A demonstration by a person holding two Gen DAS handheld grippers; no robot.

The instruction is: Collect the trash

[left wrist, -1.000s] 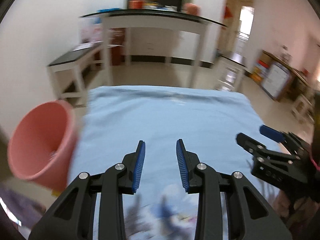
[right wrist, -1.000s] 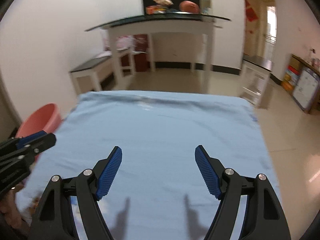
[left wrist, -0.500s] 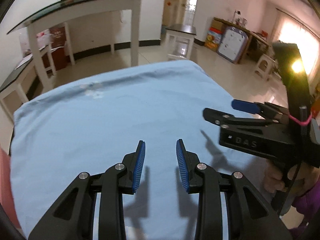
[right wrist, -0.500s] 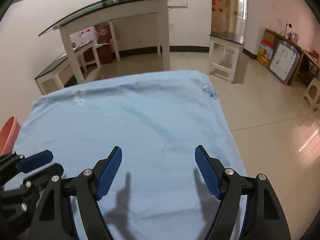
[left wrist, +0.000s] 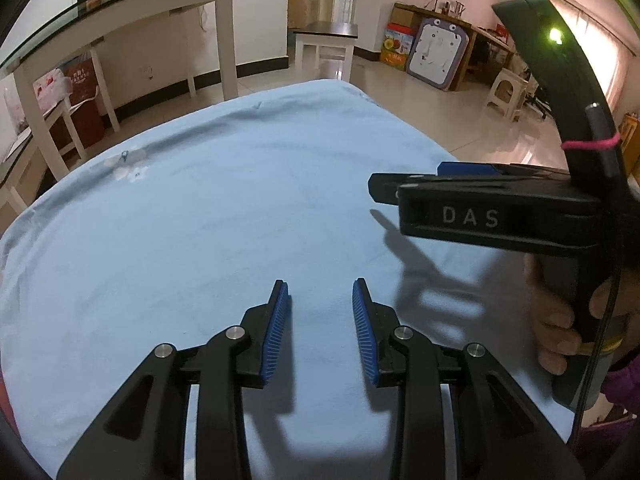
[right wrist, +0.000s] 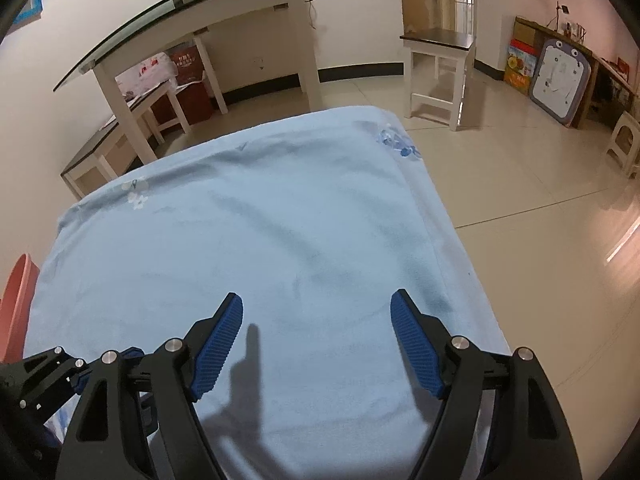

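Observation:
My left gripper [left wrist: 319, 286] is open and empty, held low over the light blue cloth [left wrist: 224, 208] that covers the table. My right gripper [right wrist: 316, 300] is open wide and empty above the same cloth [right wrist: 280, 220]. It also shows in the left wrist view [left wrist: 400, 184] at the right, held by a hand. The rim of a pink bucket [right wrist: 16, 292] shows at the left edge of the right wrist view, beside the table. No trash shows on the cloth in either view.
A glass-topped white table [right wrist: 192, 12] stands beyond the cloth, with a low bench [right wrist: 112, 140] under it. A white stool [right wrist: 438, 72] stands at the back right. A drawing board [right wrist: 558, 80] leans against furniture at the right wall. Tiled floor [right wrist: 540, 208] lies to the right.
Both views have swung to the right and tilted down over the cloth. The pink bucket has left the left wrist view. The right gripper now sits closer in the left wrist view.

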